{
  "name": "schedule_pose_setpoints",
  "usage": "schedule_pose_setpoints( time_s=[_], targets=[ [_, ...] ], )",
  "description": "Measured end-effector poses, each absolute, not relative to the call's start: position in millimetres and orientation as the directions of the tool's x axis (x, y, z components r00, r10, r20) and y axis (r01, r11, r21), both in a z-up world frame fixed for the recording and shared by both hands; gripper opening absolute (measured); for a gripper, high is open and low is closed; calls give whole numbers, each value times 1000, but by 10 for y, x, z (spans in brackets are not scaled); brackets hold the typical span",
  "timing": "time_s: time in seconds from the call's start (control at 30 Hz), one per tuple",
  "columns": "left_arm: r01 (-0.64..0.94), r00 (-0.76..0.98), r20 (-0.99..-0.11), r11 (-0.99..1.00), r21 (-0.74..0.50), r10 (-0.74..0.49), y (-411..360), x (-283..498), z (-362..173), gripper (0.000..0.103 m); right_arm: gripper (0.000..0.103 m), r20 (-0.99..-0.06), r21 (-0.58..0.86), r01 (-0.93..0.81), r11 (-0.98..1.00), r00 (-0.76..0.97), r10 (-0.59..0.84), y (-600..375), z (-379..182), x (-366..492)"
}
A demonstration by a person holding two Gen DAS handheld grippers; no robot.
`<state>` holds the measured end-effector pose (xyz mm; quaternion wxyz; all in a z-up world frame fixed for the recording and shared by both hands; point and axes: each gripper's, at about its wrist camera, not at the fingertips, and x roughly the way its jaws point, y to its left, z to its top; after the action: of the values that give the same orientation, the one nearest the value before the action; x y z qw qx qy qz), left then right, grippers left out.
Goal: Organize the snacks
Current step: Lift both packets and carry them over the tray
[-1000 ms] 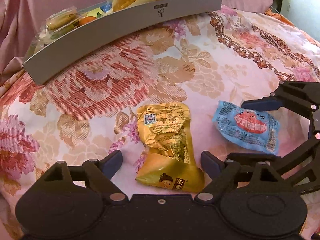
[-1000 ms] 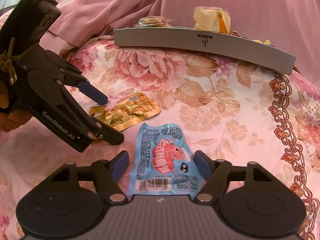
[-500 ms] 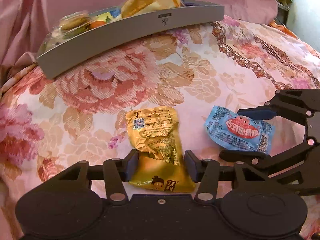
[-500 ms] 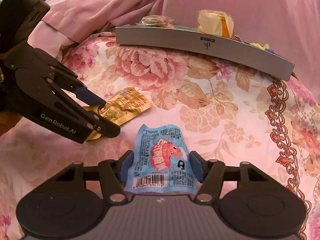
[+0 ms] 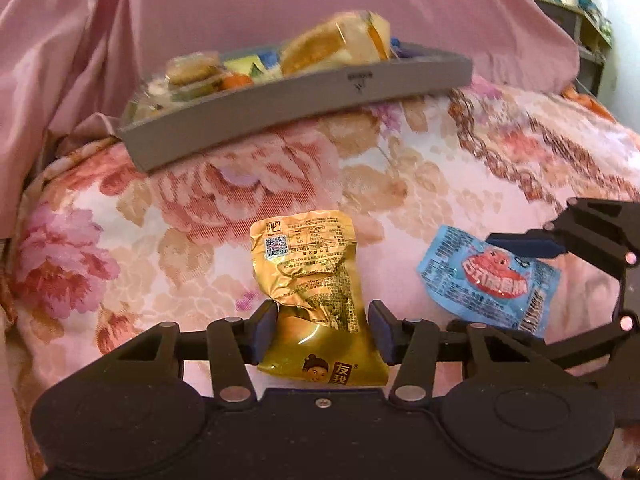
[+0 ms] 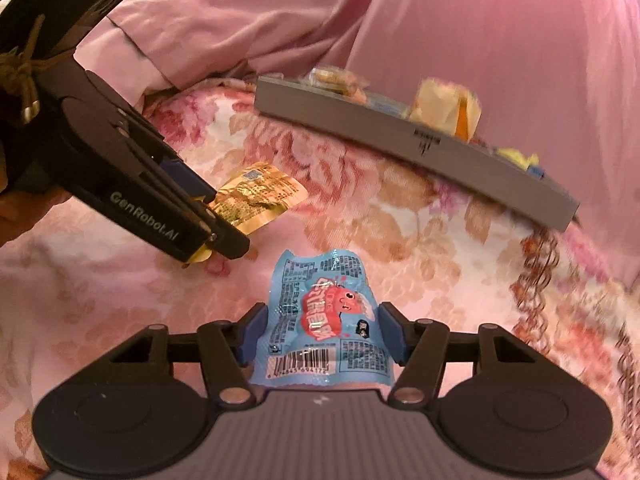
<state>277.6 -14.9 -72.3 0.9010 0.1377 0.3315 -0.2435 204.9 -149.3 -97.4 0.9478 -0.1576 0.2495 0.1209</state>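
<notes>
Left wrist view: left tool clamped on gold packet, right tool clamped on blue packet, both packets between their fingers off the bed, likely bound for grey tray far ahead.

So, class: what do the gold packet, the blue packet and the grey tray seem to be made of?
Gold packet: likely metallised foil film; it is shiny and sharply creased.
Blue packet: probably glossy printed plastic film, with soft wrinkles and highlights.
Grey tray: seemingly rigid matte plastic, possibly coated board; smooth, even wall.
</notes>
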Motion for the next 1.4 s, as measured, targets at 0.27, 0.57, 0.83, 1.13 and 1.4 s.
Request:
schedule_pose_setpoints(
  time_s=[0.27, 0.57, 0.83, 1.13, 1.4],
  targets=[
    [490, 738, -571, 867, 87, -360, -153, 2844, -413, 52, 64, -398, -254, -241, 937, 909, 126, -1652, -602, 2154],
    [444, 826, -430, 891, 97, -364, -342, 3147, 98, 53, 65, -328, -168, -148, 975, 941, 86, -1993, -59, 2584],
    [352, 876, -373, 934, 61, -306, -531, 3624, 421, 53, 65, -333, -86, -96, 992, 941, 62, -2247, 263, 3125],
    [304, 874, -407, 952, 29, -266, -598, 4039, 381, 53, 65, -408, -48, -48, 998, 913, 24, -2454, 449, 3768],
    [275, 874, -422, 961, 24, -240, -640, 4228, 234, 53, 65, -466, 27, -13, 1000, 884, 24, -2564, 369, 4100]
  ],
)
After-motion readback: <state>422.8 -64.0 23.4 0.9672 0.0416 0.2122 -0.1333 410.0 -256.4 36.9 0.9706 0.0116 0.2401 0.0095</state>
